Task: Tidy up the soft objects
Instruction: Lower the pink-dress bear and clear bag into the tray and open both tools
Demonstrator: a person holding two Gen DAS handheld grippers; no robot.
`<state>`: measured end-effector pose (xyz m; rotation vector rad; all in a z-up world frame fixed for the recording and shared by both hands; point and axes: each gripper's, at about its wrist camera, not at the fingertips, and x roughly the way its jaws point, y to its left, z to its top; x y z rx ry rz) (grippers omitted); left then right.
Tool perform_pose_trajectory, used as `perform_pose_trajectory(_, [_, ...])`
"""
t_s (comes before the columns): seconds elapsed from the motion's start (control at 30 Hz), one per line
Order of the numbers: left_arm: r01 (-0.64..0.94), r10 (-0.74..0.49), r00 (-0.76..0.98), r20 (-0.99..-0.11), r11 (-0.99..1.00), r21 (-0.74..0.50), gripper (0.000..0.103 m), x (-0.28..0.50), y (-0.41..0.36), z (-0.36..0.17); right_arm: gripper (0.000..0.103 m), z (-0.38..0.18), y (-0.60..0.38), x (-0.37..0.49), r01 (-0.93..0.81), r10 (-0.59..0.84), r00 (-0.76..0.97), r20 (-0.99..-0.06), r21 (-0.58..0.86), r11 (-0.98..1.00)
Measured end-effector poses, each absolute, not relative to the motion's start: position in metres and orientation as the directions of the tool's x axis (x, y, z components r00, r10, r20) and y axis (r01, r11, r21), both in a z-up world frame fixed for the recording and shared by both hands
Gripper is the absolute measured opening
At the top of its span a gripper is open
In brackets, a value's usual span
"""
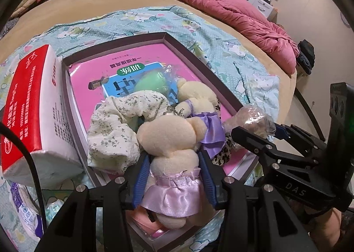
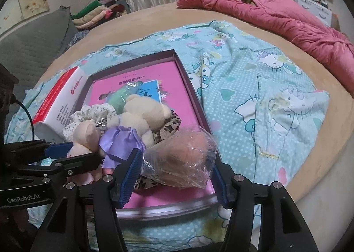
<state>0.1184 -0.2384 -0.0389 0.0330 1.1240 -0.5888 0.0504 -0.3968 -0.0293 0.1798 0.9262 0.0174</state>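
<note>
A shallow grey box [image 1: 170, 40] with a pink book [image 1: 93, 70] inside lies on the bed. My left gripper [image 1: 174, 176] is shut on a cream plush doll in a lilac dress [image 1: 174, 161], held over the box's near end. A second cream plush [image 1: 197, 92], a floral scrunchie [image 1: 117, 123] and a green soft item [image 1: 150, 82] lie in the box. My right gripper [image 2: 177, 176] is shut on a clear bag with a pinkish-brown soft toy [image 2: 183, 152] over the box's near right corner [image 2: 212, 198]. That bag also shows in the left wrist view [image 1: 252, 119].
A red and white tissue pack [image 1: 33, 105] leans against the box's left side. The box sits on a blue cartoon-print cloth [image 2: 265, 88] over a tan bed. A pink quilt [image 2: 276, 15] lies at the far edge. Folded clothes [image 2: 97, 12] are stacked far left.
</note>
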Motion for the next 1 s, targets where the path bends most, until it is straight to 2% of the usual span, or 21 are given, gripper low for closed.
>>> perform_pose_trajectory(0.37, [0.454,-0.414,0.305,-0.858,0.855,-0.251,0.048,0.117,-0.239,-0.035,0.064,-0.028,-0.401,0.046,0.081,0.102,0.596,-0.796,0.186,0.979])
perform_pose_trajectory(0.53, [0.460,-0.413,0.319,-0.853,0.854,-0.242,0.055,0.115,-0.237,-0.029,0.069,-0.027,-0.398,0.045,0.073,0.101,0.593,-0.799,0.178,0.981])
perform_pose_trajectory(0.77, [0.464,-0.411,0.336,-0.848,0.855,-0.231,0.057,0.110,-0.234,-0.021,0.075,-0.024,-0.394,0.043,0.072,0.080,0.598,-0.798,0.154,0.985])
perform_pose_trajectory(1.0, [0.458,-0.412,0.363,-0.836,0.860,-0.226,0.062,0.106,-0.230,-0.007,0.076,-0.021,-0.393,0.042,0.082,0.057,0.609,-0.791,0.133,0.988])
